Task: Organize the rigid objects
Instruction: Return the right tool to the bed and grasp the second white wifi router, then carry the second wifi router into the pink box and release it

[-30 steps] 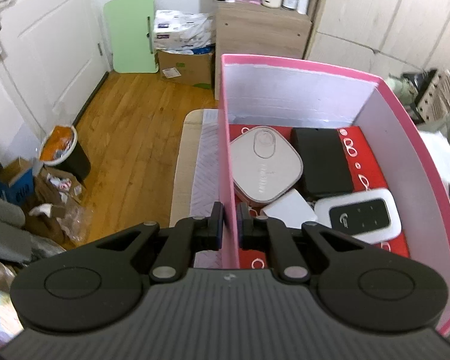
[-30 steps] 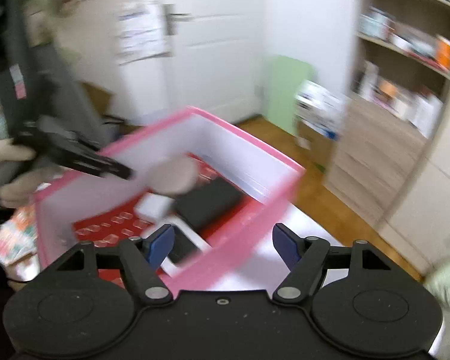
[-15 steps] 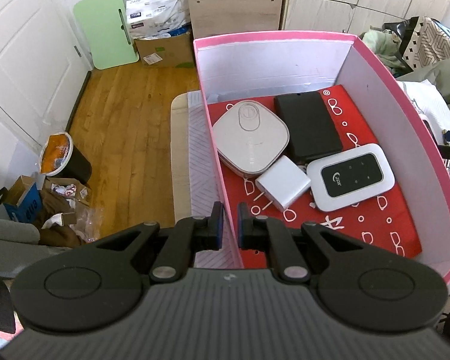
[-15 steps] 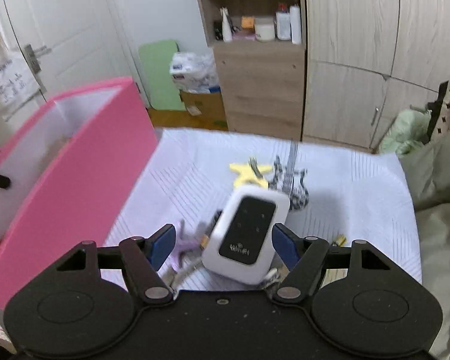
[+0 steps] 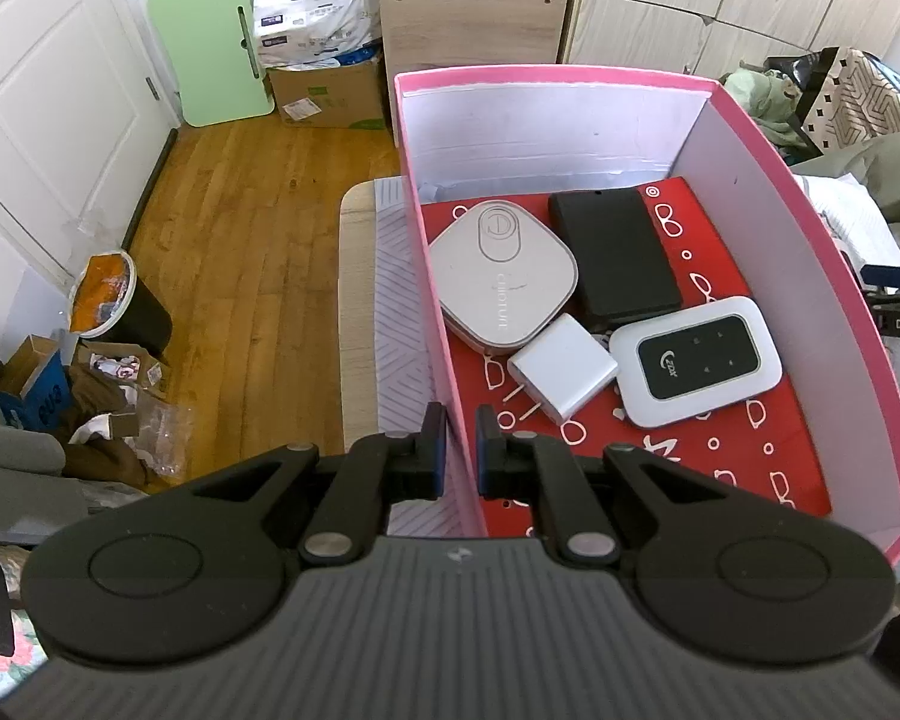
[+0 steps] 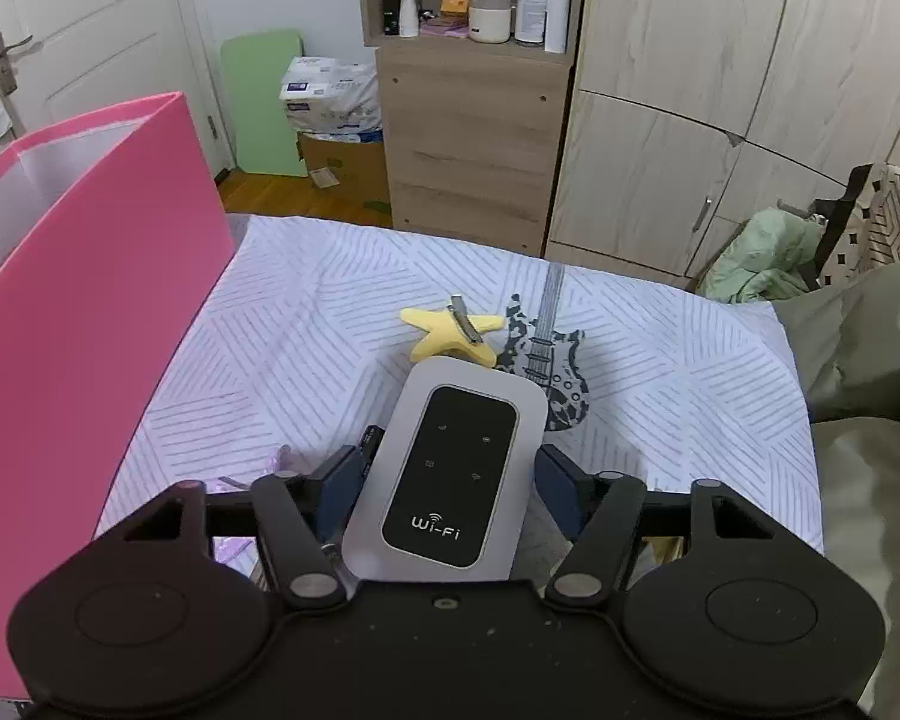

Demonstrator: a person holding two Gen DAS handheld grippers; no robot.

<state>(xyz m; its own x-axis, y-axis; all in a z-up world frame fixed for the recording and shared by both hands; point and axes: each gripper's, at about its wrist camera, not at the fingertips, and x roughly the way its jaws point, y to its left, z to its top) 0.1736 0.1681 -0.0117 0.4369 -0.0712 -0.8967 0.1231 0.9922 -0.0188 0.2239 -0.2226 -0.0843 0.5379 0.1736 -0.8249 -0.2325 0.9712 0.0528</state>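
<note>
My left gripper [image 5: 461, 441] is shut on the near left wall of the pink box [image 5: 432, 276]. Inside lie a rounded grey device [image 5: 501, 276], a black case [image 5: 615, 255], a white charger block [image 5: 561, 371] and a white Wi-Fi router [image 5: 696, 360]. In the right wrist view, a second white Wi-Fi router [image 6: 450, 474] lies on the striped cloth between the fingers of my right gripper [image 6: 450, 480]. The fingers [image 6: 555, 483] flank it closely; the jaws stand wide. The pink box [image 6: 84, 312] stands to its left.
A yellow star hair clip [image 6: 450, 333] and a guitar-shaped piece [image 6: 546, 360] lie just beyond the router. A purple item [image 6: 234, 486] lies near the left finger. Wooden cabinets [image 6: 474, 138] stand behind the table. Green clothing [image 6: 870, 360] lies at the right.
My right gripper swung away from the pink box to the cloth and moved down around the second Wi-Fi router. My left gripper kept its hold on the box wall.
</note>
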